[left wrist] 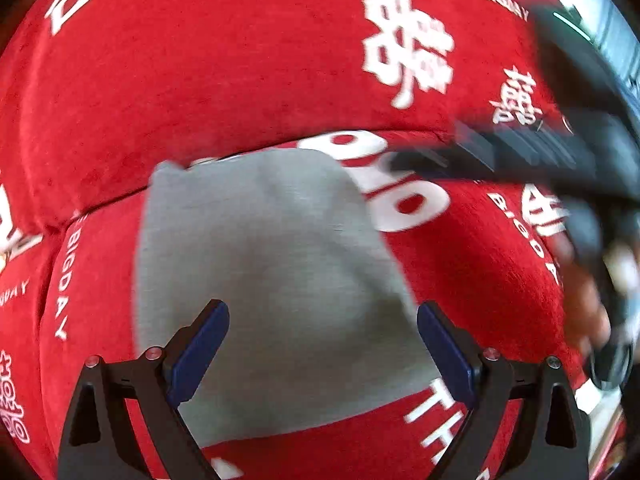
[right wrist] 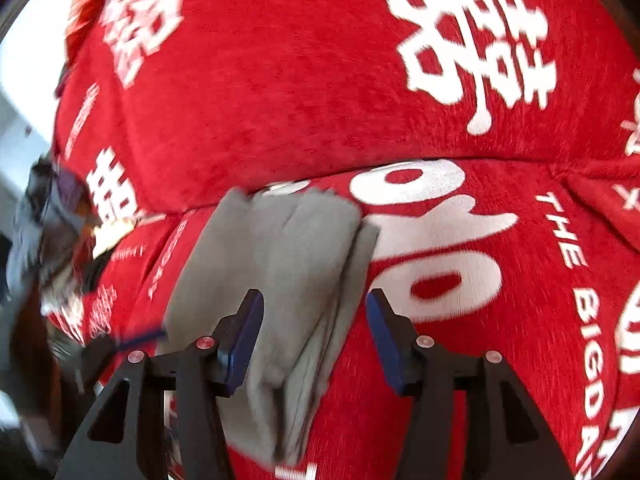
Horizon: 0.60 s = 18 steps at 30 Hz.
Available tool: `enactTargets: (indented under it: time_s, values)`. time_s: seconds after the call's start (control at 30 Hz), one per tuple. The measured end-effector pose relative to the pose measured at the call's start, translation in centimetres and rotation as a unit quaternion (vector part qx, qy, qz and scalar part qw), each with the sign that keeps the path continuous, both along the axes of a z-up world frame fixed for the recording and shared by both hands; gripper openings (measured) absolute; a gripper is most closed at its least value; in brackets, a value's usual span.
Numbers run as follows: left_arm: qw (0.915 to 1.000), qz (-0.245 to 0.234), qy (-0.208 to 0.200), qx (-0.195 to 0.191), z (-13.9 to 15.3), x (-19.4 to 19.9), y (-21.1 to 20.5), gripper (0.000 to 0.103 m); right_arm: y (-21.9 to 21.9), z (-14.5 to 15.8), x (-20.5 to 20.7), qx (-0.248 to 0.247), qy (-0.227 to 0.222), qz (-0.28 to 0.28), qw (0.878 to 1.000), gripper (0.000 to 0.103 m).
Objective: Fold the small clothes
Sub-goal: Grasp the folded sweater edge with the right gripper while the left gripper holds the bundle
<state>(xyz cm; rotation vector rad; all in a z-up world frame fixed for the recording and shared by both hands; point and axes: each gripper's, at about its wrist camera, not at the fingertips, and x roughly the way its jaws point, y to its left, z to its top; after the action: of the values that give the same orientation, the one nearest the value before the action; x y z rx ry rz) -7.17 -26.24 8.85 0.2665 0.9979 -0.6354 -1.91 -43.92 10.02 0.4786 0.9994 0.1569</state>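
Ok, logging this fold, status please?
Left hand-held gripper open, nothing held. Right hand-held gripper open, pads clear of cloth. Grey garment folded, lying on red cover. Nothing in the way.

A red cover (left wrist: 200,80) printed with white characters and "THE BIGDAY" lettering spreads ahead of the tool, creased along a seam (right wrist: 500,162) between two cushions.

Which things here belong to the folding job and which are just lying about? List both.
Part of the job:
- grey garment, folded, lying on the cover
- left hand-held gripper, open above it
- right hand-held gripper, open, pads clear of the cloth

Just there:
- red printed cover underneath
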Motion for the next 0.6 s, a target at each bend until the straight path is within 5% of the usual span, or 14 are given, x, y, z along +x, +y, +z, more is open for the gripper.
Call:
enactTargets:
  time_s: [0.1, 0.13, 0.17, 0.23, 0.27, 0.3, 0.37, 0.43, 0.6]
  values:
    - [0.9993, -0.024, 0.019, -0.021, -0.9, -1.5, -1.2, 0.095, -0.9, -1.8, 4.0, 0.039, 0.024, 0.012, 0.999, 0.058]
    - [0.9989, -0.032, 0.025, -0.023, -1.4, -1.7, -1.4, 0.09, -0.9, -2.6, 4.9, 0.053, 0.032, 0.019, 0.998, 0.058]
    - [0.9983, -0.042, 0.034, -0.019, -2.1, -1.9, -1.7, 0.071, -0.8, -3.4, 6.0, 0.068, 0.041, 0.026, 0.996, 0.058]
    - [0.9975, -0.055, 0.044, 0.003, -3.5, -2.1, -2.1, 0.066, 0.0, -5.4, 7.7, 0.088, 0.063, 0.04, 0.993, 0.053]
    - [0.9977, -0.058, 0.033, -0.002, -3.5, -2.3, -2.0, 0.066, 0.4, -6.2, 8.3, 0.085, 0.067, 0.049, 0.993, 0.028]
    - [0.9975, -0.062, 0.032, -0.011, -3.4, -2.4, -1.8, 0.066, 0.8, -6.4, 8.5, 0.073, 0.065, 0.059, 0.993, 0.015]
    - [0.996, -0.066, 0.051, -0.034, -3.3, -2.3, -1.5, 0.058, 1.0, -5.5, 8.3, 0.054, 0.037, 0.074, 0.995, 0.009]
    - [0.9946, -0.069, 0.068, -0.038, -3.8, -2.2, -1.7, 0.047, 0.5, -4.8, 8.4, 0.036, 0.018, 0.065, 0.997, 0.009]
    - [0.9952, -0.078, 0.055, -0.022, -4.3, -2.4, -2.2, 0.047, 0.3, -7.4, 9.2, 0.009, 0.054, 0.051, 0.997, 0.008]
